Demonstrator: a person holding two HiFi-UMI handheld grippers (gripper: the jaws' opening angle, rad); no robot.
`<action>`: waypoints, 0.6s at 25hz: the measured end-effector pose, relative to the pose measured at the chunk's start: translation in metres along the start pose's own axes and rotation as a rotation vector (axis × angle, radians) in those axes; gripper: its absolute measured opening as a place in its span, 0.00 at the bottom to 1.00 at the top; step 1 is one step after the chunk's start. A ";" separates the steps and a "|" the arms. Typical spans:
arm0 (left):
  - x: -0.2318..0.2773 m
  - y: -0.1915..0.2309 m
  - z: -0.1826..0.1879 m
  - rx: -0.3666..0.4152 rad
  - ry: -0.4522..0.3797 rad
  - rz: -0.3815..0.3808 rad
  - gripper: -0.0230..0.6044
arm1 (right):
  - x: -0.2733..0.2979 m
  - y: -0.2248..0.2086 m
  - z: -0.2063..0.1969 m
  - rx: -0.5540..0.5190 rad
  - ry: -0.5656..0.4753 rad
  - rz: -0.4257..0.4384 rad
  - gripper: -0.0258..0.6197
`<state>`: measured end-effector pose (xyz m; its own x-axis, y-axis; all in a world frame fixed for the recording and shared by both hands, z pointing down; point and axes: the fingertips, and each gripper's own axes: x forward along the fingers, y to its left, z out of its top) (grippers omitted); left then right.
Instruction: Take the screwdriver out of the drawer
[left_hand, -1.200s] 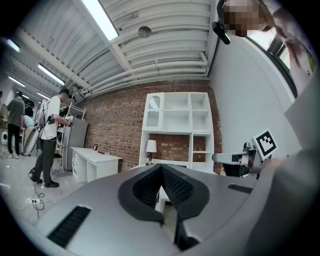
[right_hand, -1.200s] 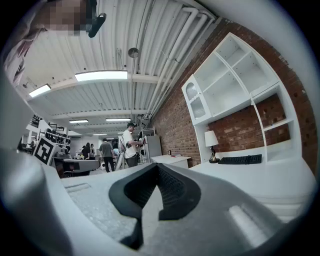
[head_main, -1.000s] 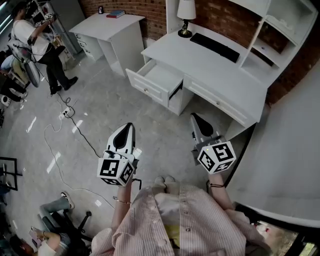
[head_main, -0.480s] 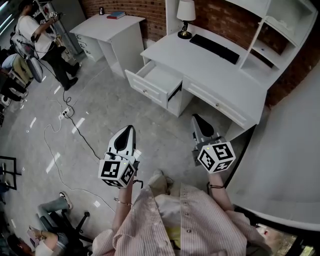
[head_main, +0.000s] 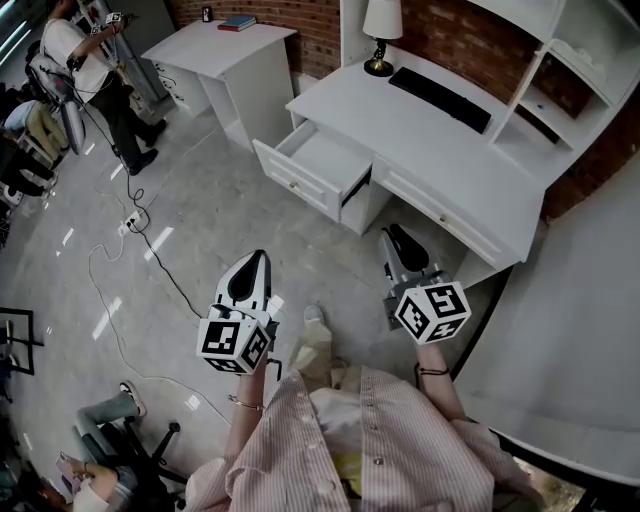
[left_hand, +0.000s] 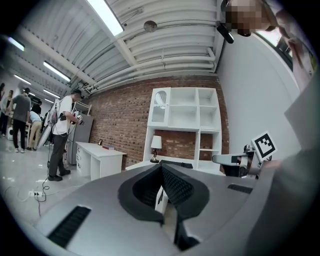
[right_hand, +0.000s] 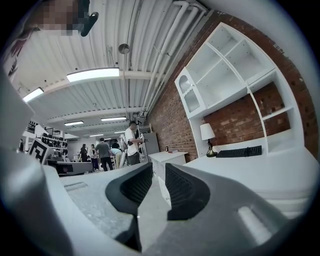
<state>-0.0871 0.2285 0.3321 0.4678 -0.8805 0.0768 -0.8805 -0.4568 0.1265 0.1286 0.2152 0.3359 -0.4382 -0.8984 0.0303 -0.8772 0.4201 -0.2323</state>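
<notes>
One drawer (head_main: 322, 158) front proud of desk (head_main: 400, 115), open floor (head_main: 215, 215) before

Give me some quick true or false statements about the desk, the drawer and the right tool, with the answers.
1. The drawer of the desk is pulled open. True.
2. The right tool holds a screwdriver. False: its jaws stand apart with nothing between them, and they have just been opening.
3. A lamp stands on the desk. True.
4. The keyboard lies on the floor. False: it lies on the desk, beside the lamp.
5. A book lies on the smaller white table. True.
</notes>
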 end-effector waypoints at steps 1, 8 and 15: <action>0.006 0.004 -0.001 -0.003 0.003 0.002 0.04 | 0.007 -0.003 -0.002 0.003 0.004 0.002 0.14; 0.058 0.042 -0.005 -0.030 0.026 0.005 0.04 | 0.068 -0.023 -0.008 0.021 0.030 0.004 0.20; 0.116 0.091 -0.005 -0.058 0.064 -0.002 0.04 | 0.141 -0.042 -0.009 0.037 0.069 -0.009 0.21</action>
<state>-0.1126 0.0851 0.3579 0.4749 -0.8690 0.1392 -0.8747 -0.4486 0.1834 0.1022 0.0722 0.3592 -0.4439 -0.8906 0.0995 -0.8741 0.4058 -0.2671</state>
